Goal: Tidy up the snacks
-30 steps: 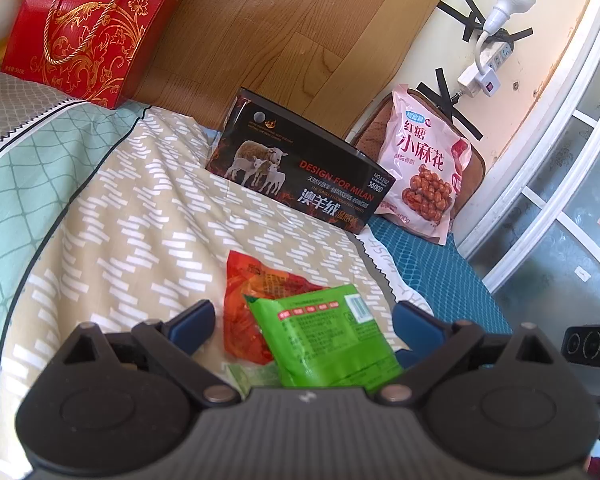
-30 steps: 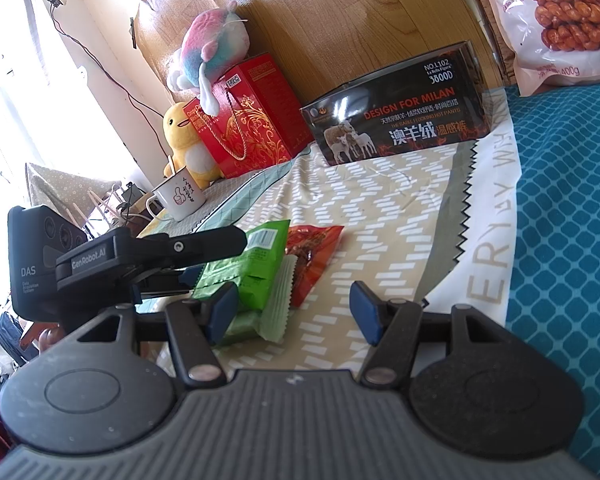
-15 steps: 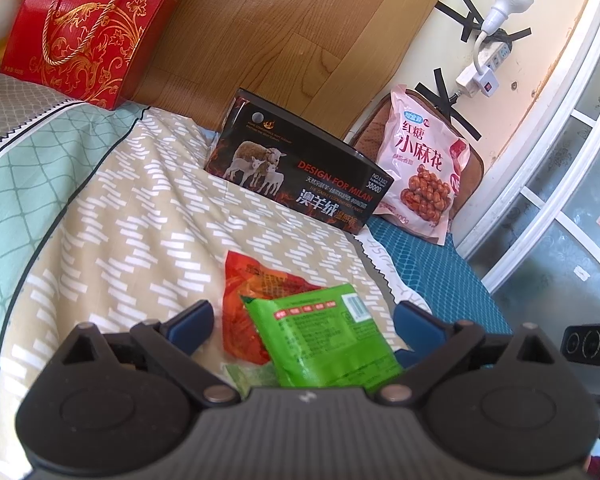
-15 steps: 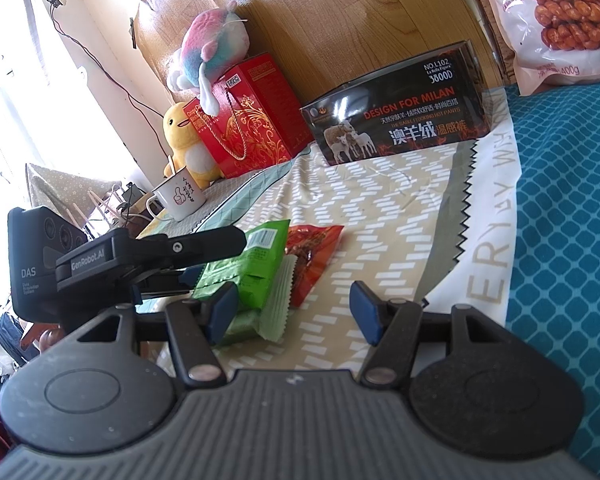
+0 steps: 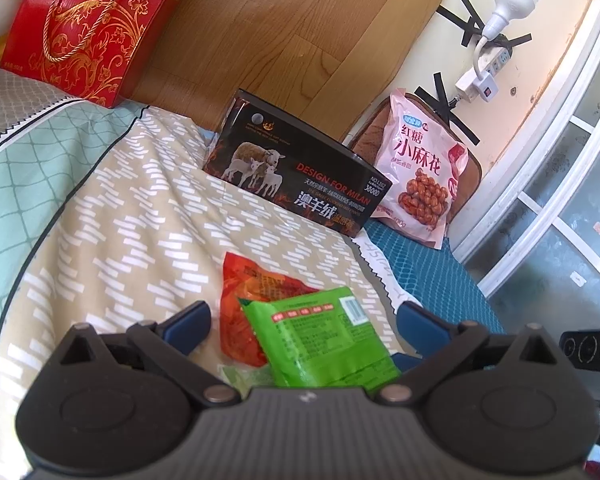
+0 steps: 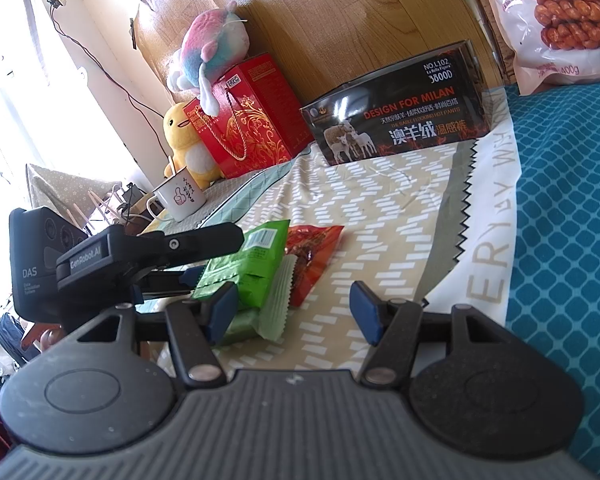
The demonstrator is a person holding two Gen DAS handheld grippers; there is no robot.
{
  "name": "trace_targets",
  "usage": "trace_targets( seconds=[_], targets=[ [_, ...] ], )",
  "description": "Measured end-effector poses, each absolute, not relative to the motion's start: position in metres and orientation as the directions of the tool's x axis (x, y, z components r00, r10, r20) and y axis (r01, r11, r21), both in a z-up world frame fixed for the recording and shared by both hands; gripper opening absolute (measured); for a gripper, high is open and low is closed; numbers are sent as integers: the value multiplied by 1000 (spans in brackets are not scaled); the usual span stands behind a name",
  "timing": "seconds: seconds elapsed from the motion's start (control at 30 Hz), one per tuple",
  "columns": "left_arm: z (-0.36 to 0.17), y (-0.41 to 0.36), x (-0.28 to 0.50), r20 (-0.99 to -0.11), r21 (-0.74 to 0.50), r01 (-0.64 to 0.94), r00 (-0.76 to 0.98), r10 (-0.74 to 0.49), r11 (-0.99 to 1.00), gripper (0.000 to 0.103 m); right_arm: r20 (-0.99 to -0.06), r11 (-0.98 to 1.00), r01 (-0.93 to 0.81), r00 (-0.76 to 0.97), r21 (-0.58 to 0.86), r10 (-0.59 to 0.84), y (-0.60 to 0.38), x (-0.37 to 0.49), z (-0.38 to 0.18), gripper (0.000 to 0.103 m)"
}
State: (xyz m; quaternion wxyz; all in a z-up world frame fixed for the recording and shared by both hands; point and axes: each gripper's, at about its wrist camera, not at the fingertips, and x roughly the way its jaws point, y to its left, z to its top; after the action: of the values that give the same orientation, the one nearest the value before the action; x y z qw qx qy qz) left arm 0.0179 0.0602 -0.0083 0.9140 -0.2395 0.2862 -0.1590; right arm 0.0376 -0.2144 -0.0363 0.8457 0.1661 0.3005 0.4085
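Left gripper (image 5: 302, 326) jaws apart around green snack packet (image 5: 324, 340) overlapping red packet (image 5: 248, 304) on patterned bedspread (image 5: 120, 220), right gripper (image 6: 294, 310) open beside them, black box (image 5: 296, 180), pink snack bag (image 5: 420, 176), red gift box (image 5: 88, 28) and mug (image 6: 180, 198) beyond.

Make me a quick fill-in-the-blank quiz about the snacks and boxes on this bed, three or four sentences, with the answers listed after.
1. The green snack packet lies partly on top of a packet coloured ____.
2. The animals printed on the black box are ____.
3. The pink bag of twisted snacks leans beside the ____ box.
4. The white mug stands in front of a plush toy coloured ____.

Missing words: red; sheep; black; yellow
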Motion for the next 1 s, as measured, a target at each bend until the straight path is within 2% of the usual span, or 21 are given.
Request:
trace_targets(
  seconds=[0.47,0.6,0.77,0.9,1.0],
  targets=[
    [-9,63,18,-438,-550,153,784,-440,821,103,-347,590,-584,482,557,805,-221,41,-34,64],
    [-10,64,19,-436,-554,152,784,-442,818,103,-362,612,-619,494,493,791,-220,46,-17,64],
    [-11,70,19,-422,-594,149,779,-464,791,102,-445,651,-633,482,418,754,-204,64,-10,64],
    [-9,74,17,-429,-614,134,770,-472,778,96,-444,594,-647,405,477,799,-197,70,-15,64],
    [-4,82,11,-423,-648,135,755,-501,750,90,-435,557,-711,378,429,817,-191,57,-11,64]
  ],
)
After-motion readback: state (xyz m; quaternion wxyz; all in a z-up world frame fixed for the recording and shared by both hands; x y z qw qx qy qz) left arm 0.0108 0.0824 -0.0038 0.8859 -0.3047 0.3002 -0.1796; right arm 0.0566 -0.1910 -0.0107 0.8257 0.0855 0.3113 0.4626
